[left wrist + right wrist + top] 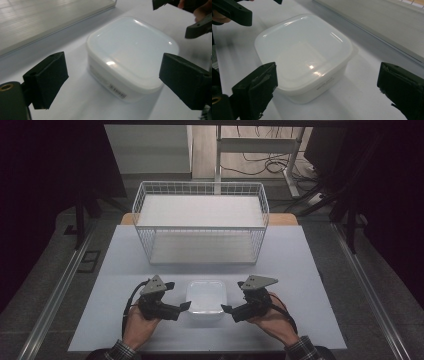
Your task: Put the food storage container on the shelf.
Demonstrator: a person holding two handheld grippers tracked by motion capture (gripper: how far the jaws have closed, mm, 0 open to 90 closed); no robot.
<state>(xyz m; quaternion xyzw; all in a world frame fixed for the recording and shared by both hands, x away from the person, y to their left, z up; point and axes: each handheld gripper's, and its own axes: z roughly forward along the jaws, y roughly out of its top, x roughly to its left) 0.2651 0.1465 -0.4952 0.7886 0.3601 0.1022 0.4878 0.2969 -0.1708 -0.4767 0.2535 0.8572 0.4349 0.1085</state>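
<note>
Nearest the high camera, two plaid-cuffed sleeves are cut off at the bottom edge, and the hands above them hold the left gripper (186, 306) and the right gripper (226, 308), each black with a grey three-cornered plate on top. Between them, on the pale grey table (300, 270), sits the square translucent white plastic container with rounded corners and a fitted lid (205, 298), just in front of the white wire basket (200, 222) standing farther back. The left gripper's jaws stand wide, one to each side of the container's near wall without touching it; the right gripper's jaws are likewise wide apart and clear of it. In the left gripper view a small white sticker with a barcode (118, 91) sits low on the container's side, its digits too small to read. In the right gripper view a short line of faint embossed lettering (325, 83) runs along the side wall, too blurred to make out. What lies inside the container cannot be told through the milky lid. The room around the table is dark, with cables on the floor beyond.
</note>
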